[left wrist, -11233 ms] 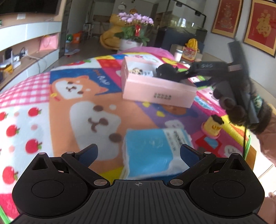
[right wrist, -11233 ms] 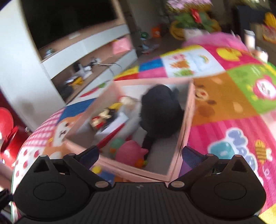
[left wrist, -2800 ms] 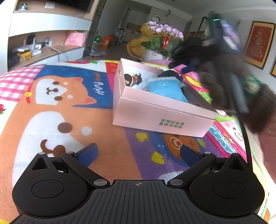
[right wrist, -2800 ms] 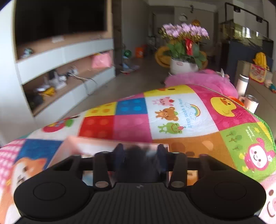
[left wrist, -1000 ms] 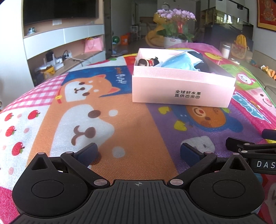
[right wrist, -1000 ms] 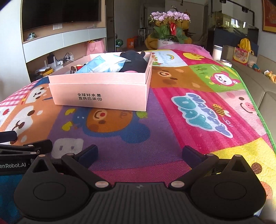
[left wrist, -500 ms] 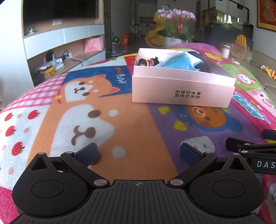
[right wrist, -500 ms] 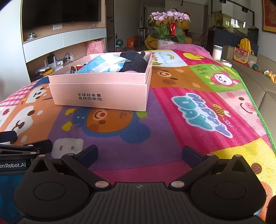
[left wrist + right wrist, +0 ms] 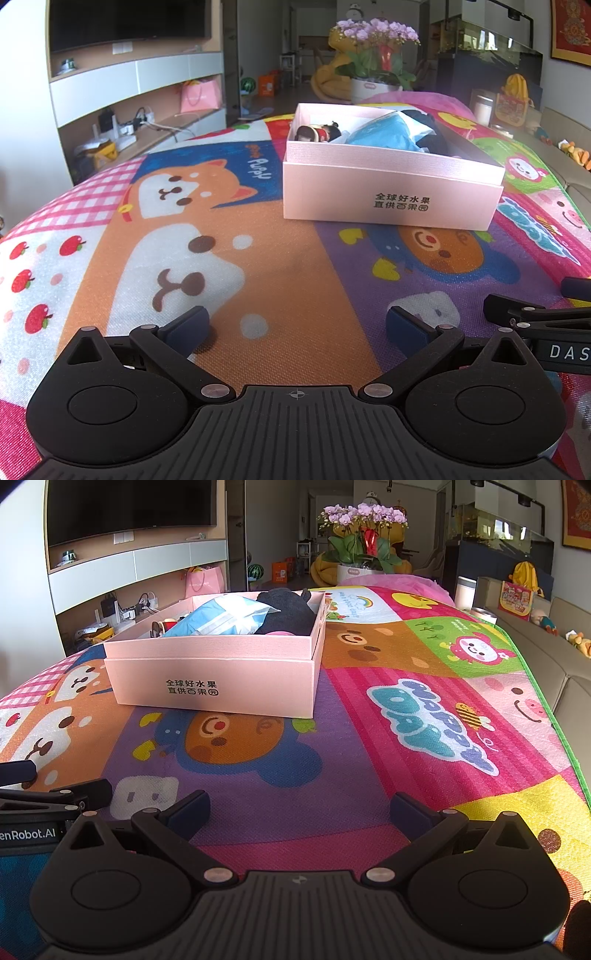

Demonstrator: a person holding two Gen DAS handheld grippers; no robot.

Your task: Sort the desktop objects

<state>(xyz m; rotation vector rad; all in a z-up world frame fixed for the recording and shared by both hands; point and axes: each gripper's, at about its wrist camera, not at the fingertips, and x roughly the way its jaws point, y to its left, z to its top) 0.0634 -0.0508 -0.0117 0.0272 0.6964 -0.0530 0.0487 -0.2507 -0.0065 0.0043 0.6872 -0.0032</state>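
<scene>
A pink cardboard box (image 9: pixel 391 195) stands on the colourful cartoon mat, ahead of both grippers; it also shows in the right wrist view (image 9: pixel 218 679). Inside lie a blue tissue pack (image 9: pixel 225 618), a black plush toy (image 9: pixel 288 611), a small figurine (image 9: pixel 317 133) and a bit of something pink (image 9: pixel 280 632). My left gripper (image 9: pixel 297 326) is open and empty, low over the mat in front of the box. My right gripper (image 9: pixel 299 808) is open and empty, beside it to the right. Each gripper's side shows at the edge of the other's view.
The mat (image 9: pixel 406 709) covers the whole surface; its green edge (image 9: pixel 543 686) runs along the right, with a beige sofa beyond. A pot of orchids (image 9: pixel 364 535) stands past the far end. A TV wall with shelves (image 9: pixel 129 92) is at the left.
Earlier the tissue pack went from the mat into the box. Both grippers then drew back from the box, and over the last second they have stayed still.
</scene>
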